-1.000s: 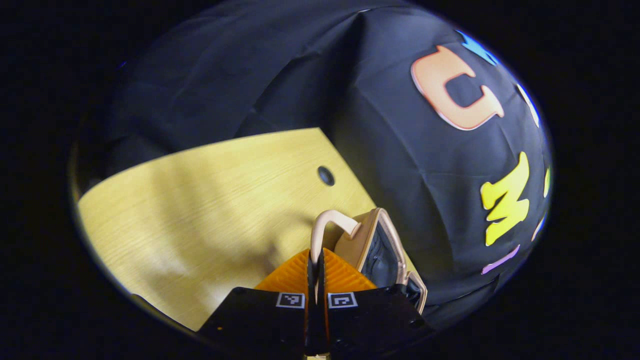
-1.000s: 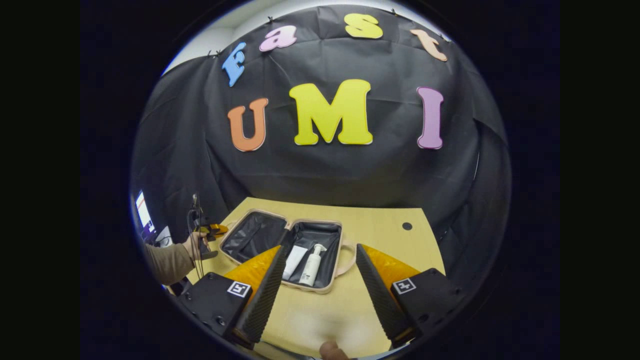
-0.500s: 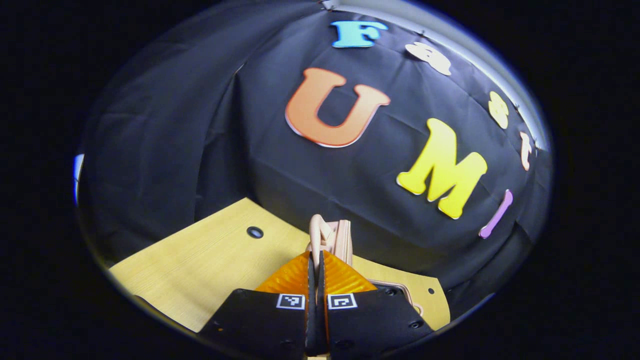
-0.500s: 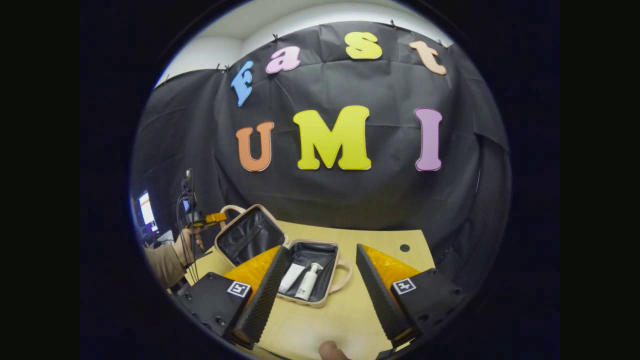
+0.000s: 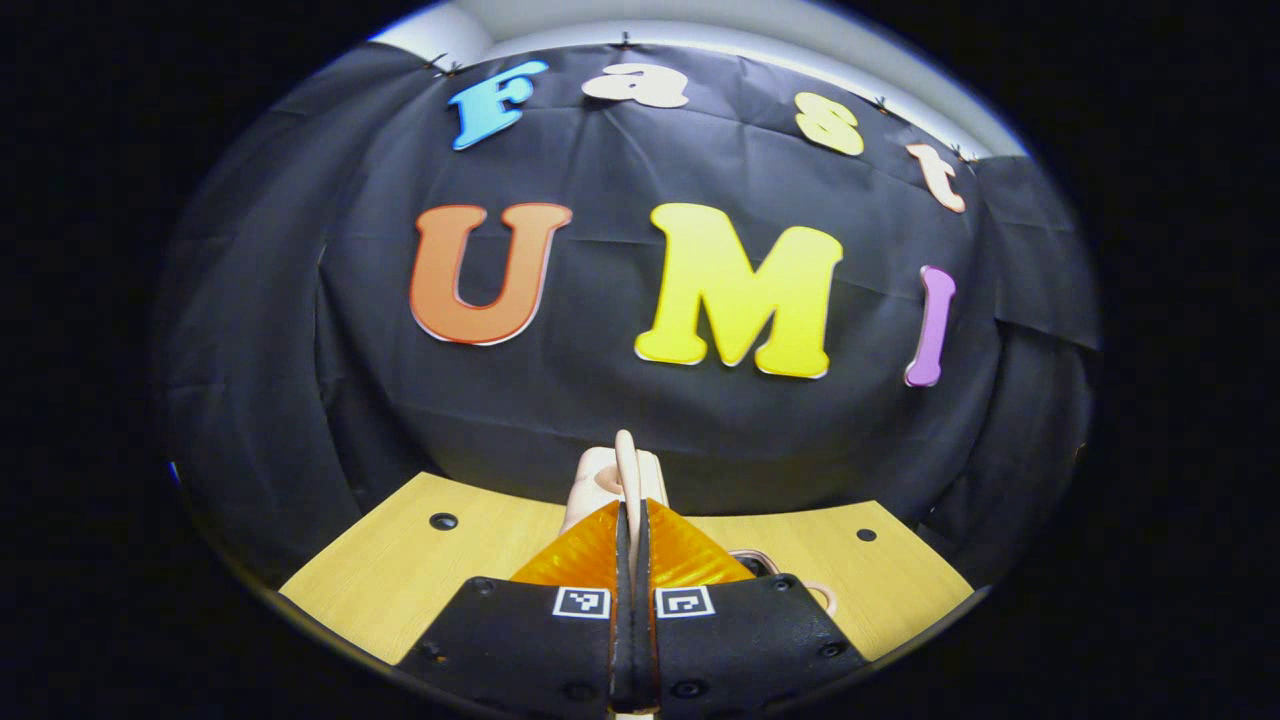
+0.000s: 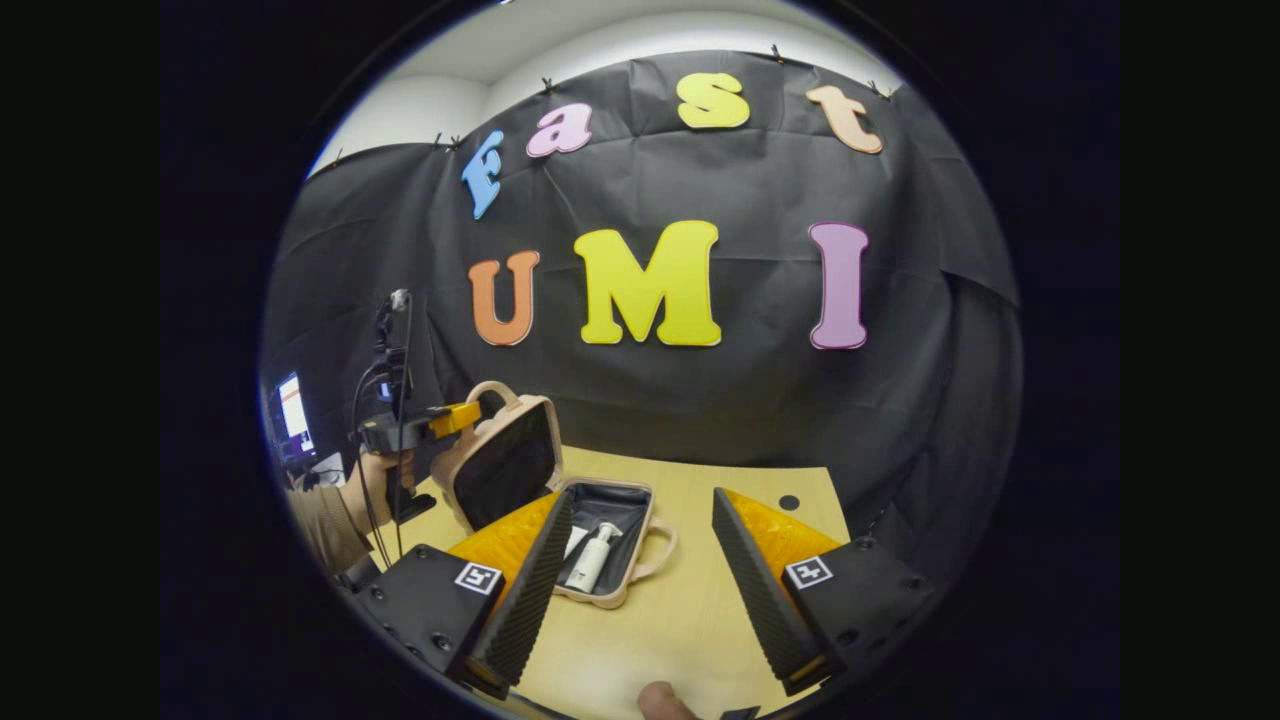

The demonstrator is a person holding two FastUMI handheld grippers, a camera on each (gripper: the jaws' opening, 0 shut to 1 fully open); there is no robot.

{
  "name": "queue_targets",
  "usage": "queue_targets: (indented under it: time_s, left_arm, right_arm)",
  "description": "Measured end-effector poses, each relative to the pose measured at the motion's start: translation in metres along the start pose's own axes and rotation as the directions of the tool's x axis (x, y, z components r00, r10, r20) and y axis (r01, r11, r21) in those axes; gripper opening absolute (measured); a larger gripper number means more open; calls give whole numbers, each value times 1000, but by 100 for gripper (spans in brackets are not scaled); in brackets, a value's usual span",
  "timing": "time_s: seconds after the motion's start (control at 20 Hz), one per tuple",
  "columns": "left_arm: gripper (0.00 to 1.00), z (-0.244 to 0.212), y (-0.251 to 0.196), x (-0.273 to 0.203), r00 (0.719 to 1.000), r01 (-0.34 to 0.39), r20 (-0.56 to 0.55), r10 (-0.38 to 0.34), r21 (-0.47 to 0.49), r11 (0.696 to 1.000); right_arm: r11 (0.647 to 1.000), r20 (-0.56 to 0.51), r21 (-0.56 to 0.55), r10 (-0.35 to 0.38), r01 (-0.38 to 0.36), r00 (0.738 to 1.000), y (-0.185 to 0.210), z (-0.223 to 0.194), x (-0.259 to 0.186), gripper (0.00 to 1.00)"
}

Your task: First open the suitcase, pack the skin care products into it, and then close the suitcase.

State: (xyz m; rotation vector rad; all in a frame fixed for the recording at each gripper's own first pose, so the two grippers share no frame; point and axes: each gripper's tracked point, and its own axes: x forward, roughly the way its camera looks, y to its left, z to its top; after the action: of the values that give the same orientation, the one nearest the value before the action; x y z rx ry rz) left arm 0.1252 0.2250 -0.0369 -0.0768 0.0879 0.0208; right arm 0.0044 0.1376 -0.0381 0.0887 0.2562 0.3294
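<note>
The left gripper point(image 5: 630, 530) has its fingers pinched on the lid handle point(image 5: 626, 470) of the beige suitcase point(image 6: 600, 540), whose black-lined lid point(image 6: 500, 460) stands nearly upright on the wooden table point(image 6: 700, 600). The right gripper point(image 6: 633, 560) is spread wide, holding nothing. Its view reveals a white pump bottle point(image 6: 594, 556) lying lengthwise in the base

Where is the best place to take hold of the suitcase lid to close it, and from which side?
Its handle on the free top edge, approached from outside, away from the hinge. The lid stands nearly upright, and the left gripper already pinches that handle.
</note>
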Motion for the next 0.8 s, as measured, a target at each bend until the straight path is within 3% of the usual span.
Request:
queue_targets:
  time_s: [0.25, 0.4, 0.55, 0.8]
  left_arm:
    - [2, -29, -85, 12, 994, 100, -44, -100, 9, 995]
    - [3, -58, -122, 18, 991, 118, -71, -116, 27, 993]
    - [3, -97, -166, 28, 976, 161, -153, -152, 49, 986]
    - [3, -160, -204, 37, 945, 219, -274, -177, 131, 967]
  right_arm:
    - [1000, -6, 9, -17, 17, 1000, -29, -7, -15, 84]
    - [999, -5, 11, -35, 35, 999, -47, -11, -24, 84]
    - [998, -19, 9, -54, 54, 998, -64, -18, -29, 84]
    - [995, -39, 23, -96, 97, 995, -95, -30, -38, 84]
